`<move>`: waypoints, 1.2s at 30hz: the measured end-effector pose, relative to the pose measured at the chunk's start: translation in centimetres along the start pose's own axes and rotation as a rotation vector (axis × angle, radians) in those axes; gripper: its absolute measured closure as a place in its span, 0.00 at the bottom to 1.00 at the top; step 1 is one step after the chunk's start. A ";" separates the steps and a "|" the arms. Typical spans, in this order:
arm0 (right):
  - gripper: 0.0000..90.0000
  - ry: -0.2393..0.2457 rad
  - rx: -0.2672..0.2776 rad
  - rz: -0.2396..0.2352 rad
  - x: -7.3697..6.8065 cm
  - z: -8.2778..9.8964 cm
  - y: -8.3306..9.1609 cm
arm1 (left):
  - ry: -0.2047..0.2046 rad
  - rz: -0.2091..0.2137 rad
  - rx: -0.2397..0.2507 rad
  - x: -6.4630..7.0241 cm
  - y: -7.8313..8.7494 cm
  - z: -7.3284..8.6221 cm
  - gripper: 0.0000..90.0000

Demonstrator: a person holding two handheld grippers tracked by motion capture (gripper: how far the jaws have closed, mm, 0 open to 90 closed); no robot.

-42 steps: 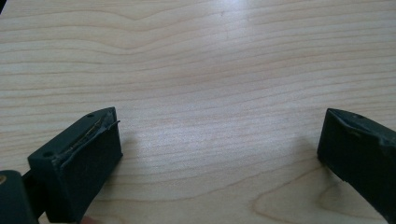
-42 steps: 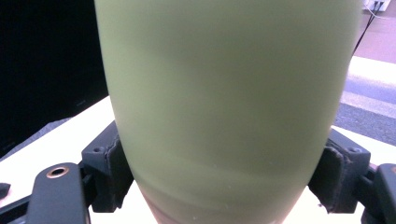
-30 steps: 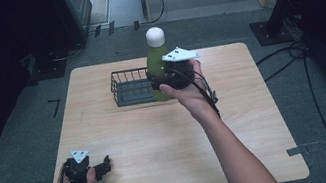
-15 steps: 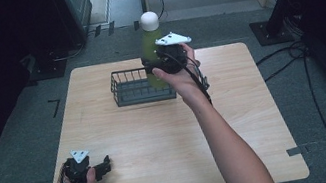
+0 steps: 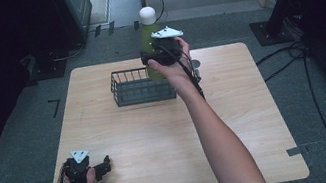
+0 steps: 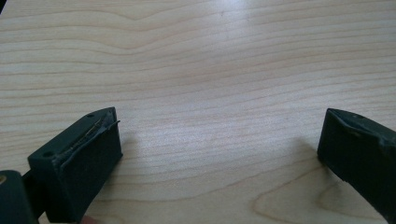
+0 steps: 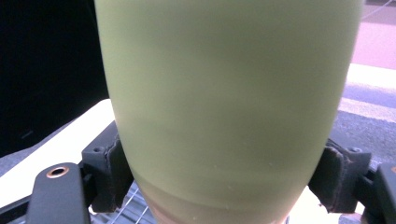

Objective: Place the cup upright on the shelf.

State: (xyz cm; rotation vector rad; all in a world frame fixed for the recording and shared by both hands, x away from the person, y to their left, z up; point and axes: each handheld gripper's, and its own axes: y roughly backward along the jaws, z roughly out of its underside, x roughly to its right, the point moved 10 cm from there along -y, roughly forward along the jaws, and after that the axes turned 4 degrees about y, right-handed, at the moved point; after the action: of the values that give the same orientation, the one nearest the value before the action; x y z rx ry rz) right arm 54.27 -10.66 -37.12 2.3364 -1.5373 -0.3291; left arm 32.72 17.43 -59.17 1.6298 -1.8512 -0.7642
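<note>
Holding a green bottle (image 5: pixel 148 38) with a white cap upright at the upper middle of the high view, the right hand-held gripper (image 5: pixel 155 58) presses its jaws against both sides of the bottle's body (image 7: pixel 229 107). The bottle hangs above the right end of a dark wire basket (image 5: pixel 136 87) on the wooden counter (image 5: pixel 235 109). At the lower left of the frame, the left hand-held gripper (image 5: pixel 103 166) rests on the counter (image 6: pixel 210 70), its jaws spread wide and holding nothing.
</note>
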 end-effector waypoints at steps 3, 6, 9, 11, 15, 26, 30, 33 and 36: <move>0.22 -0.007 -0.001 0.004 0.2 0.4 -0.4 | 0.001 0.000 0.000 0.0 0.0 0.0 0.00; 0.22 -0.012 -0.006 0.006 0.4 1.1 -1.0 | 0.001 0.000 0.001 0.0 0.0 0.0 0.00; 0.22 0.002 -0.022 0.014 0.3 2.2 -1.7 | 0.001 0.000 0.001 0.0 0.0 0.0 0.00; 0.22 -0.002 -0.026 0.013 0.3 2.4 -1.9 | 0.001 0.000 0.000 0.0 0.0 0.0 0.00; 0.22 -0.005 -0.043 0.016 0.5 3.4 -2.5 | 0.001 0.000 0.001 0.0 0.0 0.0 0.00; 0.22 0.007 -0.058 0.019 0.8 5.0 -3.2 | 0.002 0.000 0.001 0.0 0.0 0.0 0.00; 0.22 0.012 -0.056 0.015 0.8 5.3 -3.2 | 0.001 0.000 0.001 0.0 0.0 0.0 0.00; 0.22 0.000 -0.053 0.012 1.0 5.4 -3.2 | 0.001 0.000 0.000 0.0 0.0 0.0 0.00; 0.22 -0.005 -0.058 0.004 1.1 5.5 -3.1 | 0.001 0.000 0.001 0.0 0.0 0.0 0.00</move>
State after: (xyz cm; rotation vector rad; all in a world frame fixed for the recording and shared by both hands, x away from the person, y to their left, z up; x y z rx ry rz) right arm 55.33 -11.34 -43.37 2.2893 -1.5145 -0.3740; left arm 32.72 17.43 -59.17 1.6305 -1.8509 -0.7629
